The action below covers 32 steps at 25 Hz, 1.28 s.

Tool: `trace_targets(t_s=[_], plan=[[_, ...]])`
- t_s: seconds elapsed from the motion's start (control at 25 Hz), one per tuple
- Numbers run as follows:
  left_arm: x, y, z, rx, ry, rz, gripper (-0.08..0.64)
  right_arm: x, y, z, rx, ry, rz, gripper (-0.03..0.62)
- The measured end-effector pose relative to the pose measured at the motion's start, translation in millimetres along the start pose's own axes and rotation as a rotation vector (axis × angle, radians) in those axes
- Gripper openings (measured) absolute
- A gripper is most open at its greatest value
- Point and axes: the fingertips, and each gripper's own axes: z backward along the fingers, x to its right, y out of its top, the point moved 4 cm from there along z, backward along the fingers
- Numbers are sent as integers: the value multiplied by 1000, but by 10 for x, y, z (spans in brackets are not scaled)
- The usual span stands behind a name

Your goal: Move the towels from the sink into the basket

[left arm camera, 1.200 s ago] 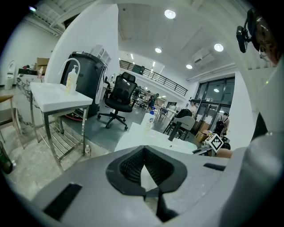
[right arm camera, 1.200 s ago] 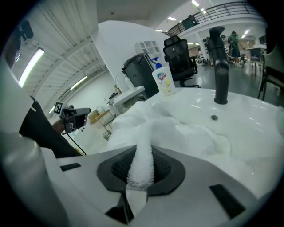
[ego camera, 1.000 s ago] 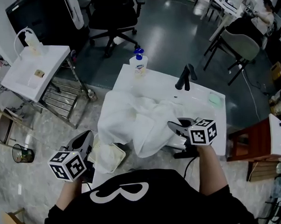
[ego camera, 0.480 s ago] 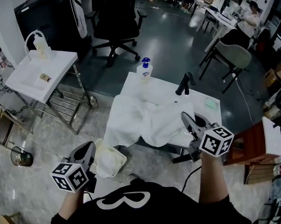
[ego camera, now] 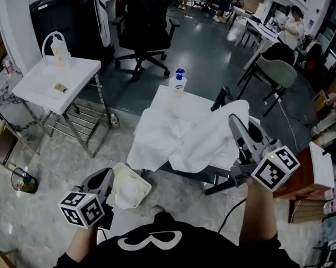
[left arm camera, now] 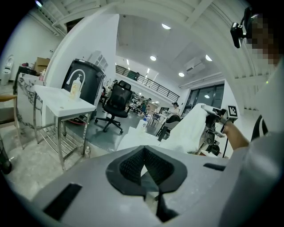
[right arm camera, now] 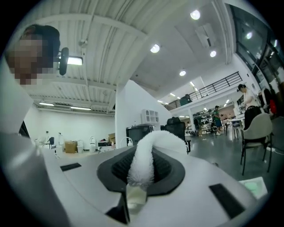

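Observation:
White towels (ego camera: 176, 136) lie heaped over the white sink (ego camera: 165, 97) and hang down its front. My right gripper (ego camera: 241, 132) is shut on a fold of one towel (right arm camera: 146, 153) and holds that corner (ego camera: 233, 110) raised above the sink's right side. The rest of that towel still drapes down onto the pile. The cream basket (ego camera: 131, 185) stands on the floor at the sink's lower left, with pale cloth inside. My left gripper (ego camera: 102, 182) hovers just left of the basket. Its jaws (left arm camera: 143, 166) are shut with nothing between them.
A black faucet (ego camera: 221, 98) and a blue-capped soap bottle (ego camera: 179, 83) stand at the sink's back. A second white sink table (ego camera: 54, 83) on a metal frame is at the left. Office chairs (ego camera: 147, 31) stand behind, and a reddish stool (ego camera: 300, 180) is at the right.
My right gripper has risen and moved right, pulling the towel corner up off the sink. The left gripper has stayed beside the basket.

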Motion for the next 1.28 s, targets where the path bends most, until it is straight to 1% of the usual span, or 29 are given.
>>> trace_targets(t_s=[0.12, 0.32, 0.44, 0.56, 0.68, 0.76, 0.84, 1.0, 1.16, 1.28], plan=[[-71, -19, 158, 13, 2, 4, 6, -362, 262, 23, 45, 39, 50, 54], [-133, 11, 471, 38, 8, 9, 6, -981, 633, 20, 110, 129, 98, 54], [-189, -2, 687, 55, 21, 4, 6, -1332, 720, 5, 131, 188, 120, 54], [-270, -11, 916, 71, 45, 1, 6, -1642, 657, -70, 122, 250, 117, 54], [-371, -65, 1171, 84, 85, 13, 6, -1943, 402, -211, 67, 323, 88, 54], [-469, -136, 1342, 89, 124, 30, 6, -2135, 135, -346, 8, 376, 69, 54], [-581, -194, 1445, 89, 152, 44, 6, -2278, -150, -478, -51, 411, 50, 54], [-772, -273, 1502, 86, 195, 68, 6, -2381, -692, -740, -150, 436, 22, 54], [-886, -375, 1582, 76, 258, 104, 6, -2449, -1216, -1015, -262, 474, 50, 54], [-930, -497, 1564, 63, 290, 121, 6, -2412, -1665, -1163, -351, 497, 43, 54]])
